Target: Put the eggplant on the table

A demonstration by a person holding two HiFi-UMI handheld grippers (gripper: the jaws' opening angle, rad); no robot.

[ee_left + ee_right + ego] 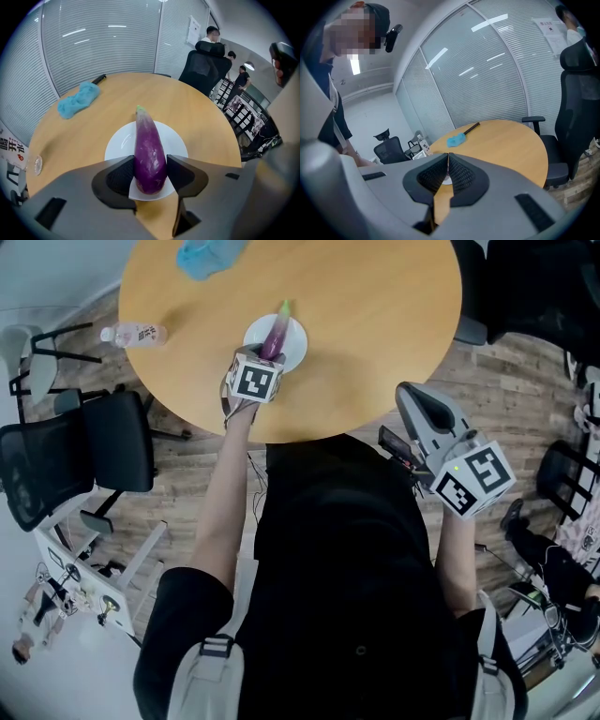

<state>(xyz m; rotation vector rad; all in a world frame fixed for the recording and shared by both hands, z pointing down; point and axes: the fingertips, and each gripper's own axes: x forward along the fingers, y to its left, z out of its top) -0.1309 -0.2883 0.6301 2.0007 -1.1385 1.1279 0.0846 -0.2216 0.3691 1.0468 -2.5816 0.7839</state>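
Note:
A purple eggplant [274,334] [149,154] with a green stem end lies on a white plate [296,351] [117,146] near the front edge of the round wooden table [375,324]. My left gripper [266,356] [150,172] is tilted steeply down over the plate. Its jaws straddle the eggplant's near end, and the pads stand close against both sides with no visible squeeze. My right gripper [409,396] [447,172] hangs off the table's right front edge, its jaws shut together on nothing.
A blue cloth [208,254] [78,99] lies at the table's far side, with a black pen [98,78] beyond it. A plastic bottle [134,335] lies at the left rim. Black office chairs [84,456] [206,65] stand around, and people stand in the background.

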